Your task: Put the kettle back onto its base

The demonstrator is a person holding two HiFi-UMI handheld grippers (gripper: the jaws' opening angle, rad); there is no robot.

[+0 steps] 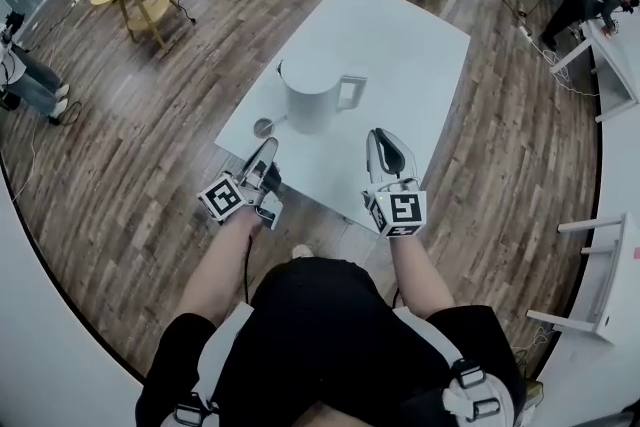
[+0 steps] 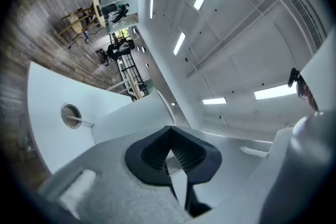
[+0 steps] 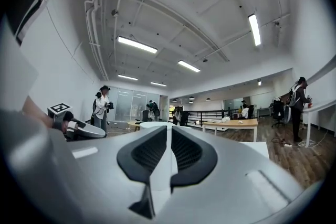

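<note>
The kettle [image 1: 312,95] stands upright on the worktop [image 1: 425,45], apparently already covering its base; the left gripper [image 1: 266,153] jaws are together, the right gripper [image 1: 386,143] jaws slightly apart, both empty and held clear of it

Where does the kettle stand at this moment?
In the head view, the kettle stands upright on the white table, near its left edge, with a small round disc beside it at lower left.
</note>
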